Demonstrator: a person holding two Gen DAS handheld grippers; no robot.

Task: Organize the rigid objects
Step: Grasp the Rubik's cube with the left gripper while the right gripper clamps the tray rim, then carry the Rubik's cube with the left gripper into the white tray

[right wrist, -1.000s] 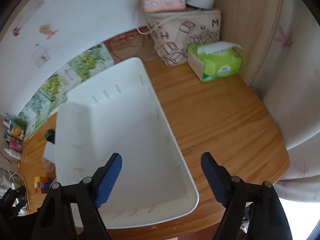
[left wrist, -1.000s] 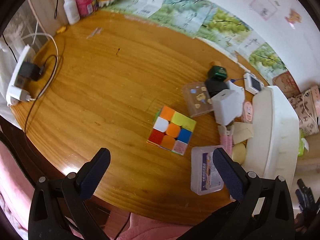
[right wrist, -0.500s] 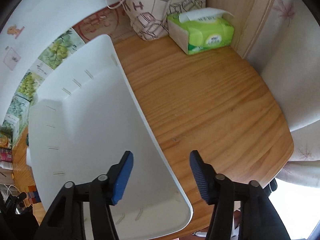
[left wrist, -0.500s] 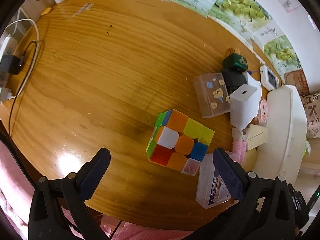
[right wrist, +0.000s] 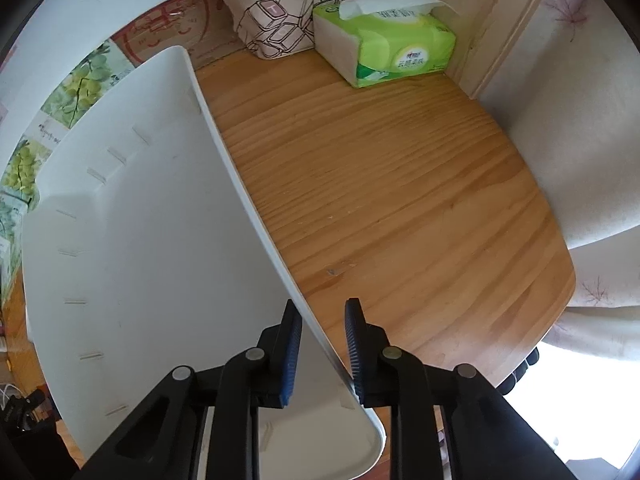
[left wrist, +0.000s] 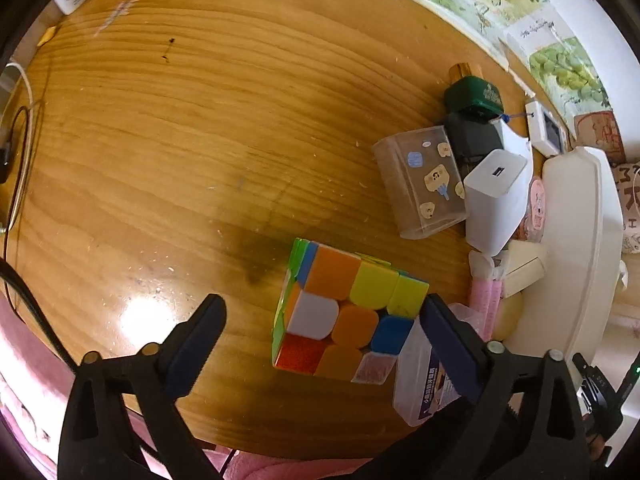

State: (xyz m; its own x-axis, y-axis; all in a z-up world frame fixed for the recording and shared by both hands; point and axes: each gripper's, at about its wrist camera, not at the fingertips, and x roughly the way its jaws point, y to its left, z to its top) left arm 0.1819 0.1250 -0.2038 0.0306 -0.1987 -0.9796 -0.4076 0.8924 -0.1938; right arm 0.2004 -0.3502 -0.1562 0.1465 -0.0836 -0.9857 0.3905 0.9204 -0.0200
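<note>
A multicoloured puzzle cube [left wrist: 344, 312] lies on the wooden table [left wrist: 200, 140]. My left gripper [left wrist: 320, 344] points down over it with its jaws closing. The cube sits between the fingers, close to the right finger [left wrist: 444, 340] and well apart from the left one. In the right wrist view a white plastic bin [right wrist: 140, 240] stands empty. Its right rim [right wrist: 240, 184] runs between the narrowed, closing jaws of my right gripper [right wrist: 322, 344]. A sliver of wood shows between the rim and the right finger [right wrist: 354, 348]. The bin [left wrist: 580, 240] is also at the left wrist view's right edge.
Beside the cube lie a clear labelled case [left wrist: 424, 380], a clear stickered box [left wrist: 420, 184], a white charger [left wrist: 496, 196], a green bottle [left wrist: 474, 96] and a pink item [left wrist: 486, 300]. Cables [left wrist: 20, 120] run at the left. A tissue pack [right wrist: 384, 36] and tote bag [right wrist: 280, 4] stand behind the bin.
My left gripper has sunk toward the cube, which now lies between its fingers. My right gripper came down astride the bin's right rim, and its jaws narrowed a lot.
</note>
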